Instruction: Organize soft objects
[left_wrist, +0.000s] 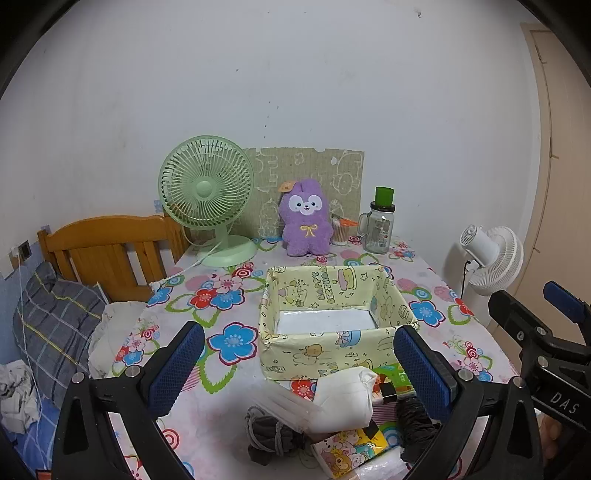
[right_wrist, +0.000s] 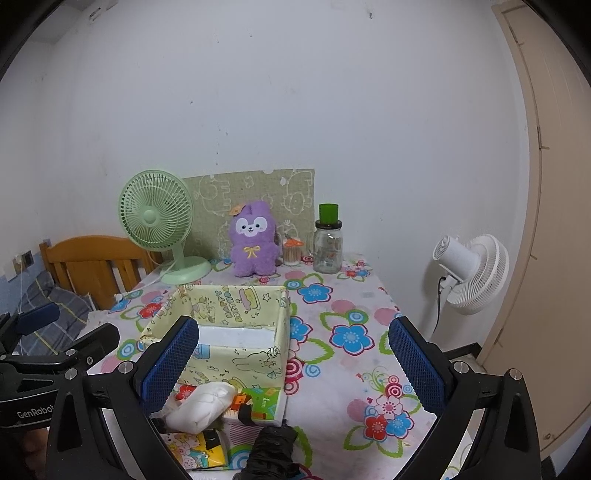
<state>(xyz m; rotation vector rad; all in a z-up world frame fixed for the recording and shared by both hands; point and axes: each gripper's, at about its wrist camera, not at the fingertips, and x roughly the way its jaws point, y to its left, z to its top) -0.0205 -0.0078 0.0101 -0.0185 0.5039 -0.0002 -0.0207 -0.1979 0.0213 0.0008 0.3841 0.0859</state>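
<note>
Both the left hand-held gripper (left_wrist: 299, 354) and the right hand-held gripper (right_wrist: 293, 345) hung with jaws spread wide and empty above the floral tabletop (right_wrist: 351, 369); the yellow box (left_wrist: 332, 332) stood empty, soft packets (left_wrist: 343, 402) heaped just before it.

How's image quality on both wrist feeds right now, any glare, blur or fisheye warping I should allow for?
Left wrist: flat, even room light, no harsh shadows; the box has a bright white floor, slightly washed out; dark vignette in the corners. Right wrist: same soft light, sharp on the purple plush; fisheye bends the door frame strongly. No motion blur in either.
</note>
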